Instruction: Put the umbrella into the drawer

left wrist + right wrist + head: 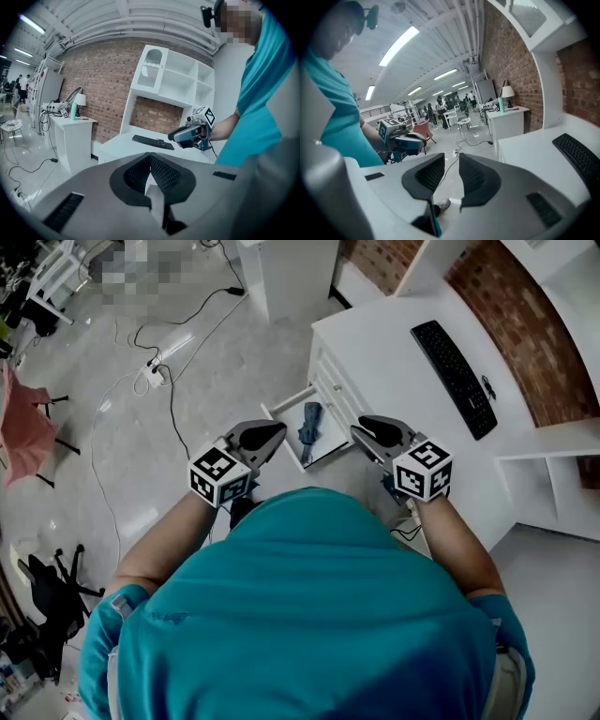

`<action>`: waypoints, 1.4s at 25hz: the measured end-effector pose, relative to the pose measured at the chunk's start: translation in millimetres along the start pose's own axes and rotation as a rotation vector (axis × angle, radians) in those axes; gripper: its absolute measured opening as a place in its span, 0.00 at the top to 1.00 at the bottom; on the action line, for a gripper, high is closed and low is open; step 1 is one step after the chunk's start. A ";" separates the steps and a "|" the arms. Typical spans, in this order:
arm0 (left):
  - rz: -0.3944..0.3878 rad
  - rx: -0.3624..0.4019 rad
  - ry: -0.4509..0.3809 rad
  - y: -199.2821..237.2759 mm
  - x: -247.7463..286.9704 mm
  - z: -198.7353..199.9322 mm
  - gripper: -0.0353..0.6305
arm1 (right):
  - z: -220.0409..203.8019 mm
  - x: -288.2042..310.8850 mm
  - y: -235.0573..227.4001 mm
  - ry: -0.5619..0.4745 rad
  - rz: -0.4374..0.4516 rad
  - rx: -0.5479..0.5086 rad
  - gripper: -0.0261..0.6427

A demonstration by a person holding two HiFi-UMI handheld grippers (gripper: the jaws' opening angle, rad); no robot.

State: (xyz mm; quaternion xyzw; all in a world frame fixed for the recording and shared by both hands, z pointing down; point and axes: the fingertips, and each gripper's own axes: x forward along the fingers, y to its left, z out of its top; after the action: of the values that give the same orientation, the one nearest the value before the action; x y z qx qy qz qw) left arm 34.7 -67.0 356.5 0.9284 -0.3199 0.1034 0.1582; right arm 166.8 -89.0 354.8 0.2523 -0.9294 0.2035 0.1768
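The umbrella [310, 425] is folded down to a short, slim bundle of dark blue-grey cloth. It lies lengthwise inside the open drawer [330, 444], a shallow white tray pulled out from the front of the white counter [394, 352] over the pale floor. Its fabric is gathered in loose folds, and one end looks a little narrower and darker than the rest; no strap or handle detail can be made out from the head view. Nothing touches it, and both tools are held well above it in front of the person's teal shirt [319, 615]. The left hand-held gripper [150, 157] has its two ribbed black pads pressed together at the tip with nothing between them. The right hand-held gripper [451, 161] has its pads parted by a narrow gap, through which only the floor shows, so it holds nothing either. A black keyboard [455, 376] lies on the counter, further back, near a brick wall. As for print, each hand-held gripper carries a cube with black-and-white square patterns, the left marker cube [220, 474] and the right marker cube [424, 468], which are codes and not words. A similar small square tag [60, 111] stands on a white side table [70, 136] in the left gripper view. A small mark on the back of the shirt is too small to read.
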 end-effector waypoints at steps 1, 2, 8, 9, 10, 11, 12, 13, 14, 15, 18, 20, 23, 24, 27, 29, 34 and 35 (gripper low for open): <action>0.000 -0.011 -0.011 -0.7 -1.5 4.8 0.92 | 5.2 -5.5 2.0 -0.022 -0.004 -0.020 0.81; 0.003 -0.024 -0.021 -0.5 -3.4 8.7 0.92 | 10.7 -10.4 4.1 -0.047 -0.007 -0.035 0.86; 0.028 -0.017 -0.071 3.4 -12.0 35.2 0.92 | 38.8 -29.0 11.2 -0.154 -0.004 -0.106 0.93; 0.029 -0.012 -0.080 3.4 -13.5 39.2 0.92 | 40.2 -29.6 12.2 -0.159 -0.002 -0.112 0.93; 0.029 -0.014 -0.088 2.9 -15.0 42.2 0.93 | 40.0 -29.5 12.9 -0.160 0.000 -0.117 0.93; 0.030 -0.017 -0.095 2.7 -15.7 44.8 0.92 | 39.4 -29.0 12.6 -0.159 0.002 -0.121 0.93; 0.030 -0.020 -0.101 2.8 -15.3 47.1 0.92 | 39.2 -27.9 11.3 -0.158 0.004 -0.122 0.93; 0.030 -0.020 -0.104 3.1 -14.0 48.6 0.93 | 39.2 -26.8 9.5 -0.159 0.006 -0.119 0.93; 0.031 -0.019 -0.104 3.2 -12.4 48.9 0.93 | 39.3 -25.8 8.0 -0.162 0.007 -0.113 0.93; 0.030 -0.018 -0.103 3.1 -11.0 48.3 0.93 | 39.3 -25.1 7.3 -0.166 0.008 -0.108 0.93; 0.028 -0.021 -0.098 2.5 -8.9 46.5 0.93 | 40.3 -23.8 7.2 -0.176 0.012 -0.103 0.93; 0.029 -0.017 -0.096 2.7 -8.1 47.0 0.92 | 42.1 -23.2 6.4 -0.180 0.014 -0.103 0.93; 0.033 -0.012 -0.098 3.5 -8.3 48.7 0.93 | 43.1 -22.6 6.1 -0.181 0.018 -0.103 0.93; 0.034 -0.013 -0.100 3.9 -8.5 48.8 0.93 | 42.7 -22.4 6.1 -0.181 0.020 -0.103 0.93; 0.036 -0.016 -0.101 5.2 -7.9 48.4 0.93 | 42.0 -21.4 4.8 -0.177 0.024 -0.104 0.93; 0.037 -0.014 -0.102 5.5 -7.8 48.0 0.93 | 42.2 -20.6 4.0 -0.172 0.027 -0.107 0.93; 0.041 -0.030 -0.101 5.8 -10.0 46.9 0.92 | 46.3 -20.3 4.3 -0.173 0.028 -0.112 0.93; 0.041 -0.030 -0.100 5.6 -10.2 46.3 0.92 | 46.6 -20.1 4.3 -0.172 0.027 -0.114 0.93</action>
State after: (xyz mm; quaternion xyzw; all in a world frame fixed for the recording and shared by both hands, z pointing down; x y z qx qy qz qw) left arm 27.5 -82.1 311.8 0.9232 -0.3476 0.0554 0.1539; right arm 170.3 -99.4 305.0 0.2460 -0.9544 0.1303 0.1077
